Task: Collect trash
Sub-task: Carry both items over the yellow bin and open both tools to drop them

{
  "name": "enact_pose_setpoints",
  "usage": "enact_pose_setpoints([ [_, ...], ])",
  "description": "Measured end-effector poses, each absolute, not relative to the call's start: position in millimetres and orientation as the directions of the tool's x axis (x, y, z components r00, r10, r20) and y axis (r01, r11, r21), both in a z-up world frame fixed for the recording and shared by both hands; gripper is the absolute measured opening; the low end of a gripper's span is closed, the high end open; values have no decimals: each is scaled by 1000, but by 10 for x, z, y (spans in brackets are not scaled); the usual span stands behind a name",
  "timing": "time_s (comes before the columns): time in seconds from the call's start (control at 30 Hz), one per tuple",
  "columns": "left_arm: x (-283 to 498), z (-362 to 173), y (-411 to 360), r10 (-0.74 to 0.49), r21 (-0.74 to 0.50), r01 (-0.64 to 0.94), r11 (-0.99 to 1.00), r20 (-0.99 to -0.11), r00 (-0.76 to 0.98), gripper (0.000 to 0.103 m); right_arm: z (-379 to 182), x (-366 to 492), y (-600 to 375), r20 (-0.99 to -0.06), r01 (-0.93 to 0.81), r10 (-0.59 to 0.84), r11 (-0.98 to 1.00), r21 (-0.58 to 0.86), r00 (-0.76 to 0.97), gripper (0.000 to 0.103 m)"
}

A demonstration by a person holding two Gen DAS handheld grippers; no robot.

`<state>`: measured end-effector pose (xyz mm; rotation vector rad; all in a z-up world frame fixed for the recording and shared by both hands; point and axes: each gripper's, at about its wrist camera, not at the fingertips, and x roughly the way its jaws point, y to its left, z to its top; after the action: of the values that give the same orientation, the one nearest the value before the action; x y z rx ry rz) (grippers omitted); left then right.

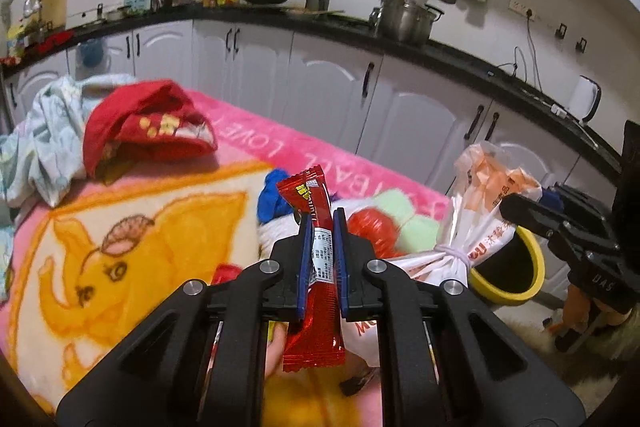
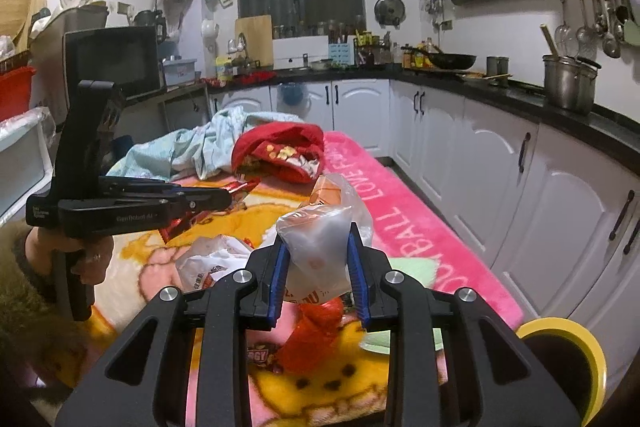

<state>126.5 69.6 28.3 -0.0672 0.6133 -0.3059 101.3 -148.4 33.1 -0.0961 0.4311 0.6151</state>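
My left gripper [image 1: 322, 223] is shut on a red snack wrapper [image 1: 316, 267], held upright above the pink blanket [image 1: 160, 227]; from the right wrist view the left gripper [image 2: 228, 197] shows side-on at the left. My right gripper [image 2: 316, 247] is shut on a white and orange plastic bag [image 2: 320, 251], lifted off the blanket; the bag [image 1: 480, 211] and the right gripper [image 1: 560, 227] show at the right of the left wrist view. A yellow-rimmed black bin [image 2: 560, 351] stands on the floor at the lower right; the left wrist view shows the bin [image 1: 516, 267] beside the bag.
More litter lies on the blanket: a crumpled white wrapper [image 2: 208, 263], a red bag [image 2: 316, 335], a pale green piece [image 2: 404, 271], a blue scrap [image 1: 272, 199]. A red cloth [image 2: 280, 151] and light-blue clothing [image 2: 192, 147] lie at the far end. White cabinets [image 2: 500, 167] run along the right.
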Motion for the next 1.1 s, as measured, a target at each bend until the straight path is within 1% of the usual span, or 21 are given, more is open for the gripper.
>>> enact_pose_setpoints([
  [0.43,1294,568,229,-357,-152,325,933,-477,803,6,582,914,-2255,-363,-446,432,894,47,826,26],
  [1.1,1452,567,-677,-468,-199,426,883,-457,756,6,603,802,-3322,-350,-225,230,973,55,908,26],
])
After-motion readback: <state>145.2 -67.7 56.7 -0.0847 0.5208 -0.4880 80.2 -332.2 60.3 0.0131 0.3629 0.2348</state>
